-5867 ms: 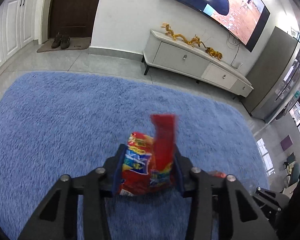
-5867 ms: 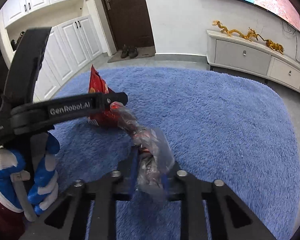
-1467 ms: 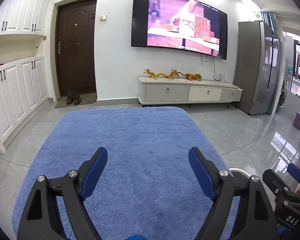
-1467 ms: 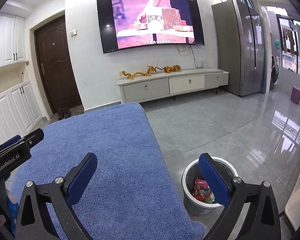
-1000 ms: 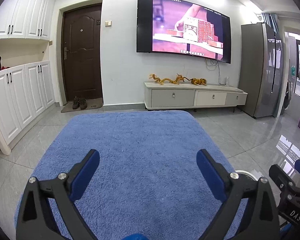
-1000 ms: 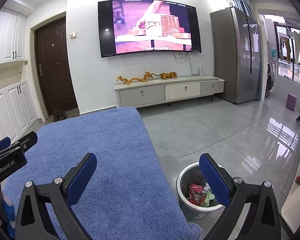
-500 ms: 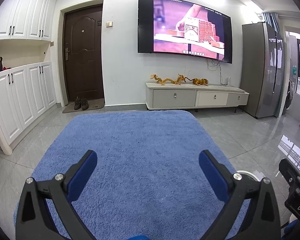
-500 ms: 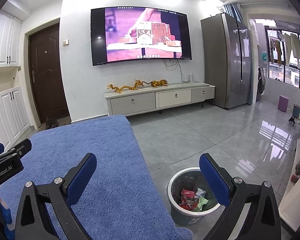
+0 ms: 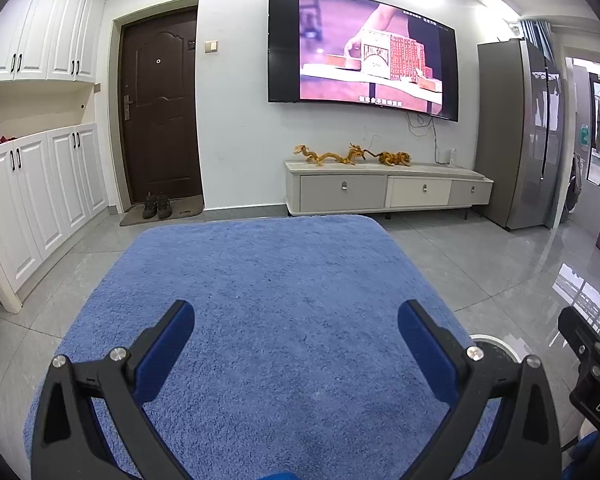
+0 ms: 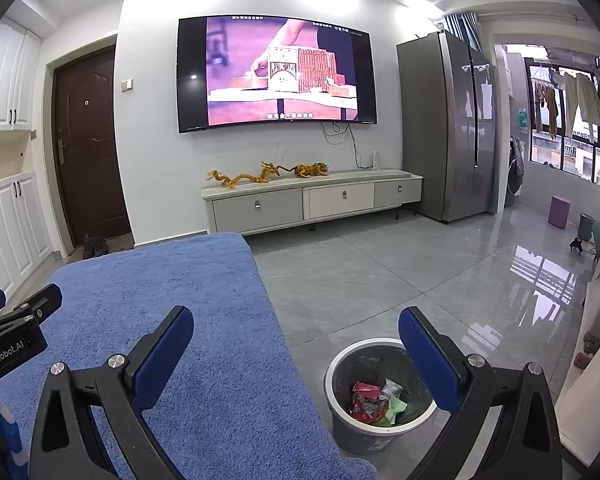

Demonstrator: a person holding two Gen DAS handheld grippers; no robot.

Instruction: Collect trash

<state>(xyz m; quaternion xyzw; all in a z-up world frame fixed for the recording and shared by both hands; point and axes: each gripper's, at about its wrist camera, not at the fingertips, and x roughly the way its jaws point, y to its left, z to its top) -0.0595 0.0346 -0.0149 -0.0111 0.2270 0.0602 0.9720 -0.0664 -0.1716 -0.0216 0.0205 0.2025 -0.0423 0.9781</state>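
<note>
Left wrist view: your left hand-held gripper is spread wide, nothing between the blue pads. Below it lies the blue rug, bare across its whole surface. The rug's far edge stops short of the TV cabinet, with a strip of grey tile floor between. Its left edge leaves a tile lane along the white cupboards. On the right, the white bin rim peeks out just behind your right finger, off the rug's right edge. Part of the other gripper shows at far right.

Right wrist view: your right hand-held gripper is also wide apart and empty. The rug's right edge runs diagonally under it. The bin stands on tile just beside that edge, between your fingers, partly covered by the right pad. Trash sits inside it: red wrappers, clear plastic, green scraps. Open tile stretches right toward the fridge and window.
</note>
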